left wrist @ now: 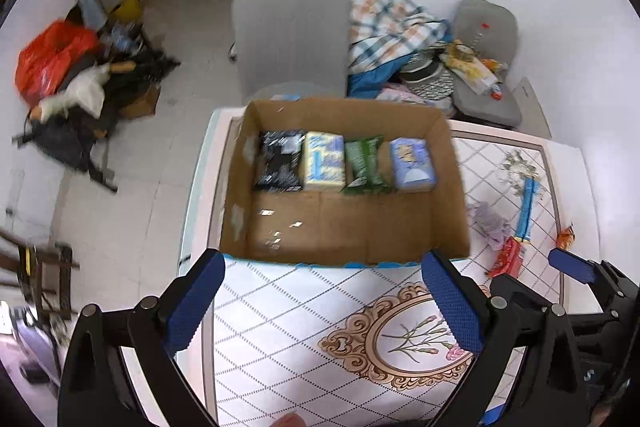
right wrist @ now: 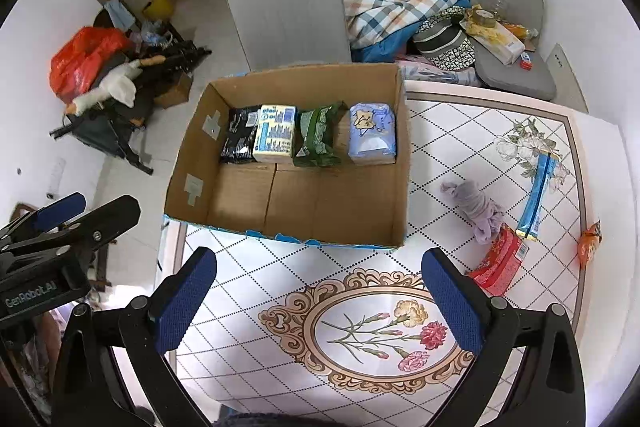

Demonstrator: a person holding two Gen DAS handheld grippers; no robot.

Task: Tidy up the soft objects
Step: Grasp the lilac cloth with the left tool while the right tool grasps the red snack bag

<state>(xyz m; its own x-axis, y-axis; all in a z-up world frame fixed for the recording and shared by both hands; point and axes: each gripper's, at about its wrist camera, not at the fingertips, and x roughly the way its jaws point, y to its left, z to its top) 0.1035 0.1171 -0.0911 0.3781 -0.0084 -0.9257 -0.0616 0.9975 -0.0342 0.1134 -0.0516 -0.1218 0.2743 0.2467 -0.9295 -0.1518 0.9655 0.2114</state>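
Patterned table (right wrist: 280, 267) carries cardboard box (right wrist: 224, 227), cloth (right wrist: 480, 211), 3 packets (right wrist: 500, 263)

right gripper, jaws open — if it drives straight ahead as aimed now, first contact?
Likely the near wall of the cardboard box: it spans the space ahead of the right gripper, with only bare tablecloth between. Height is unclear; aimed steeper, it meets the cloth first.
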